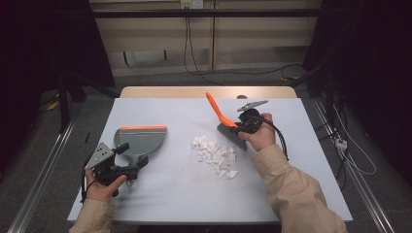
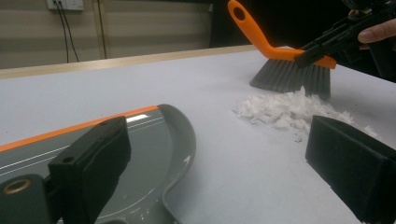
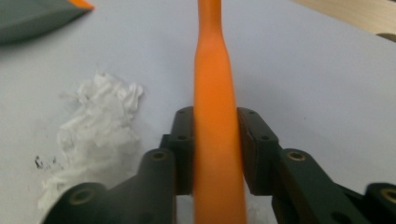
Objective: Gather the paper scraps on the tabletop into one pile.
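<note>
clearly the right gripper (image 1: 244, 124) clamps the orange brush (image 1: 225, 122) behind the white scraps (image 1: 215, 154), bristles set to push them toward the dustpan (image 1: 141, 140). the left gripper (image 1: 127, 160), jaws wide, waits at the pan's handle, probably to steady it.

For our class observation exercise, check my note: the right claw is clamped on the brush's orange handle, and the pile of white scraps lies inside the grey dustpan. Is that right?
One thing is wrong. The white scraps lie on the table, between the dustpan and the brush, as the high view shows. The right claw is clamped on the handle.

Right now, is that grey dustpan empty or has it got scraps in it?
Empty: the dustpan is bare inside; the white scraps lie beside it.
</note>
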{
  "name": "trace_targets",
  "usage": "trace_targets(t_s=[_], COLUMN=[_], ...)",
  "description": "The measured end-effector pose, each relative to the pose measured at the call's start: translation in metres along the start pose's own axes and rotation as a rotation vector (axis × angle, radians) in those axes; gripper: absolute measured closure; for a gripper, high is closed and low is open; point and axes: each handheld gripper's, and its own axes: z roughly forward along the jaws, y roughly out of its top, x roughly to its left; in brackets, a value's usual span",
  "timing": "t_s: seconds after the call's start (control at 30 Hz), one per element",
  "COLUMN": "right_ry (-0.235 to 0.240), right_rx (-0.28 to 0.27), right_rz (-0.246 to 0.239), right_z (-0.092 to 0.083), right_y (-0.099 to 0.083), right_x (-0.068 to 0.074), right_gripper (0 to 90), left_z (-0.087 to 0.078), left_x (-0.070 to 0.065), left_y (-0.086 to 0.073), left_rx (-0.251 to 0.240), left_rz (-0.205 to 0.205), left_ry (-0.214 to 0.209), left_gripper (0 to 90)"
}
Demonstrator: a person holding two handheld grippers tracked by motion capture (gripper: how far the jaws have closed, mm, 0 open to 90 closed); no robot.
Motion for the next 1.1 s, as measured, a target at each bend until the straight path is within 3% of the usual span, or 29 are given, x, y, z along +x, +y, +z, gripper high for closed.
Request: trace_targets(t_s=[0.2, 0.4, 0.5, 0.63, 0.7, 0.93, 1.1], right_ry=[-0.01, 0.002, 0.021, 0.068, 0.087, 0.186, 0.209], right_rx=[0.058, 0.059, 0.038, -0.04, -0.055, -0.086, -0.09], right_rz=[-0.037, -0.047, -0.047, -0.069, -0.127, -0.259, -0.316], right_z=[-0.003, -0.003, -0.001, 0.003, 0.009, 0.031, 0.044], right_y=[0.002, 0.002, 0.003, 0.006, 0.012, 0.034, 0.045], right_x=[-0.002, -0.001, -0.002, -0.004, -0.004, -0.005, -0.001], right_gripper=[71.9, 72.1, 72.2, 72.2, 72.2, 72.2, 72.2], left_z=[0.0, -0.001, -0.001, -0.001, -0.001, -0.004, -0.003], left_x=[0.0, -0.001, 0.0, 0.0, 0.0, 0.001, -0.001], left_y=[0.0, 0.001, 0.001, 0.0, 0.001, 0.002, 0.002], left_rx=[0.0, -0.002, -0.003, -0.002, -0.002, -0.01, -0.002], left_rz=[0.0, 0.0, 0.002, -0.003, -0.004, -0.011, -0.008], left_ry=[0.002, 0.004, 0.005, 0.008, 0.009, 0.038, 0.047], left_gripper=[6.4, 6.4, 6.4, 6.4, 6.4, 6.4, 6.4])
